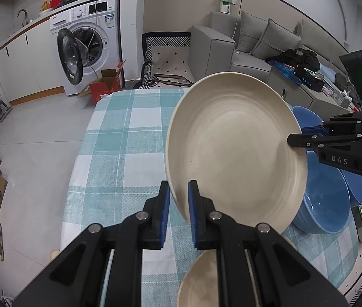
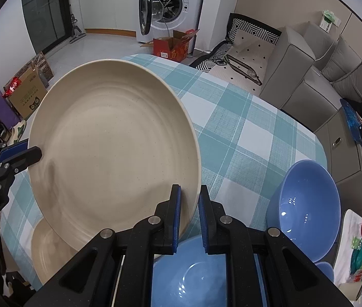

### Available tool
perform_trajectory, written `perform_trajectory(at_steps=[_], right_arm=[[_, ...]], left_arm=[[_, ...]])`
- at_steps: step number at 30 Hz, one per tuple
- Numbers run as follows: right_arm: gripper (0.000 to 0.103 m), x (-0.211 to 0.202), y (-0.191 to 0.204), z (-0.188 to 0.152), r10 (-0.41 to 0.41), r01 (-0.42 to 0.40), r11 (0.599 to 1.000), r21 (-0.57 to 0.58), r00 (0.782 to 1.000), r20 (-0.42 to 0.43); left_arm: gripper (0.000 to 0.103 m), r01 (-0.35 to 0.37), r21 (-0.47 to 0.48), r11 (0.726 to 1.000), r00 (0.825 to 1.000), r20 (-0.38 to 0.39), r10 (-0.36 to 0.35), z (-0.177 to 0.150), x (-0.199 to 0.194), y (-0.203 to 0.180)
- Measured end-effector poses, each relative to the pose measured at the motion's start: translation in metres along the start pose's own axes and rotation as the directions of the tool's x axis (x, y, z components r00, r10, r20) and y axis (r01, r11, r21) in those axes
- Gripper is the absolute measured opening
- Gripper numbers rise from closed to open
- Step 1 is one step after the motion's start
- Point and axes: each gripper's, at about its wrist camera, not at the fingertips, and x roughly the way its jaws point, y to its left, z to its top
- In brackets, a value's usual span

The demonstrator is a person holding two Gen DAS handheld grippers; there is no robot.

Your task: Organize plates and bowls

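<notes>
Blue-padded fingers of the left gripper (image 1: 178,204) straddle the near rim of a cream plate (image 1: 234,151), with a visible gap on one side, so a firm pinch cannot be confirmed. Opposite, the right gripper (image 2: 189,217) brackets the far rim likewise. Held tilted between both tongs, the plate hangs above a checked tablecloth (image 1: 124,138). Another cream plate (image 2: 50,250) lies beneath; blue bowls (image 2: 306,212) sit beside it.
</notes>
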Motion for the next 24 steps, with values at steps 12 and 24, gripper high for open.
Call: perform_trajectory(at_steps=[12, 24], right_arm=[[0.013, -0.014, 0.015, -0.014, 0.008, -0.008, 1.000, -0.026, 1.000, 0.004], [0.013, -0.011, 0.023, -0.024, 0.008, -0.009, 0.999, -0.048, 0.999, -0.036]], left_arm=[[0.012, -0.008, -0.008, 1.000, 1.000, 0.013, 0.008, -0.015, -0.020, 0.002], [0.012, 0.005, -0.005, 1.000, 1.000, -0.015, -0.005, -0.025, -0.022, 0.000]])
